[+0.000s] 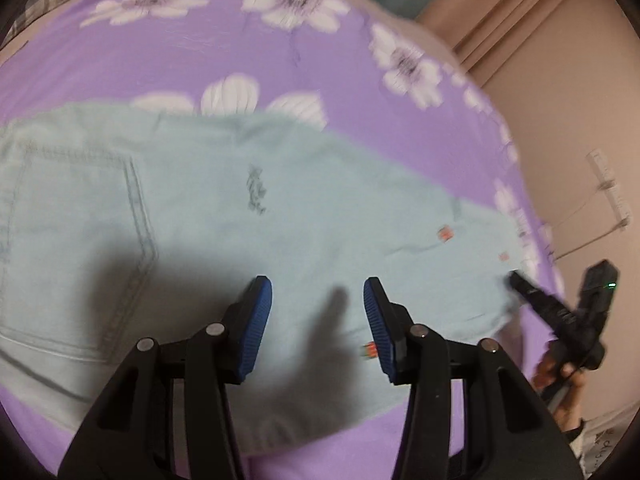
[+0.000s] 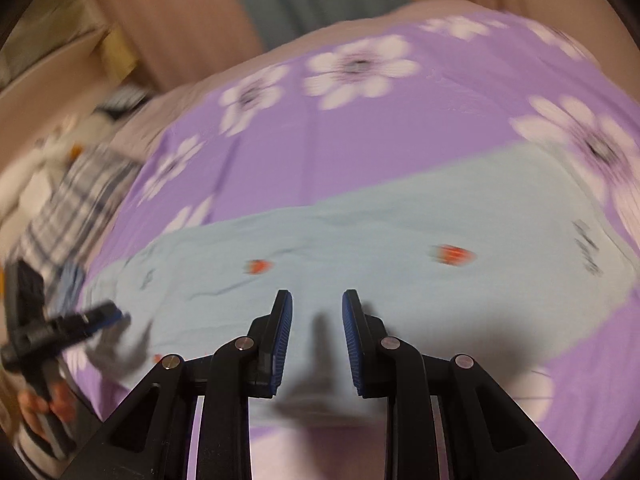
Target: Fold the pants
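Pants [image 1: 224, 216]: pale blue denim, lying flat on the purple flowered bedsheet [image 1: 192, 60]. Long axis runs left to right across both views. In the left wrist view the seat end with a stitched back pocket [image 1: 76, 248] lies left and the leg narrows toward the right; small orange marks [image 1: 445, 235] dot the leg.

Left gripper [image 1: 318, 320]: above the mid part of the pants, jaws wide apart, nothing between the blue pads [image 1: 256, 320]; its shadow falls on the cloth.

Right gripper [image 2: 316, 332]: above the near edge of the pants [image 2: 360, 248], jaws parted with a narrower gap, holding nothing.

Left wrist view only: the back pocket, and the right gripper seen from outside at the leg end of the pants, blurred.

Right wrist view only: plaid cloth [image 2: 68, 208] beyond the leg end of the pants, off the sheet edge.
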A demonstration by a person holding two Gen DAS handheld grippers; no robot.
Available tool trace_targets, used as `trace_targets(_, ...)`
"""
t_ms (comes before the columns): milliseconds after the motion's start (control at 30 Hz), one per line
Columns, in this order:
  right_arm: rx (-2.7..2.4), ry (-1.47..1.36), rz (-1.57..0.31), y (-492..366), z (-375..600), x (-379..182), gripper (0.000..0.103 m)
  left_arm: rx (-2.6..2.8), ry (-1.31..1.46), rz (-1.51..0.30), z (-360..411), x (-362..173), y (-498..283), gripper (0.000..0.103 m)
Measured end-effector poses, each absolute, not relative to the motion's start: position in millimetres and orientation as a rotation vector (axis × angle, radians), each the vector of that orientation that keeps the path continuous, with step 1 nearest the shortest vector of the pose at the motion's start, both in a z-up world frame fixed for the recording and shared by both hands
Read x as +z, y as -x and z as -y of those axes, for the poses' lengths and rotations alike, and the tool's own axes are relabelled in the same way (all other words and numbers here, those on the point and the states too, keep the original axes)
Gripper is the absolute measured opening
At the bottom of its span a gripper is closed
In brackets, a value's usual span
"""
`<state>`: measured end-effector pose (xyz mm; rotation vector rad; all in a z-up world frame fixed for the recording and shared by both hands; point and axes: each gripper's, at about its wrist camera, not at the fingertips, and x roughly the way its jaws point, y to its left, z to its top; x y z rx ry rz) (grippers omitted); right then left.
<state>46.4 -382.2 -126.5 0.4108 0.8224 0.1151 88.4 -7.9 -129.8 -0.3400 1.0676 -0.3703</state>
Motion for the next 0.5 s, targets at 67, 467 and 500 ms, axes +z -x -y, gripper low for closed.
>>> trace_targets(67,0.062,-0.447,-0.823,-40,410,-135,0.025,-0.363,0.342,-1.074,-1,-139,-91,0.028)
trace_targets(467,-0.324,-0.482,-0.678,-9,494,-116,0.03,-0.3,0.324,-0.97,-26,-88,-126,0.046)
trace_targets(500,-0.288,-0.501,-0.671,-9,489,-115,0.03,-0.315,0.315,-0.963,-19,-86,-135,0.045)
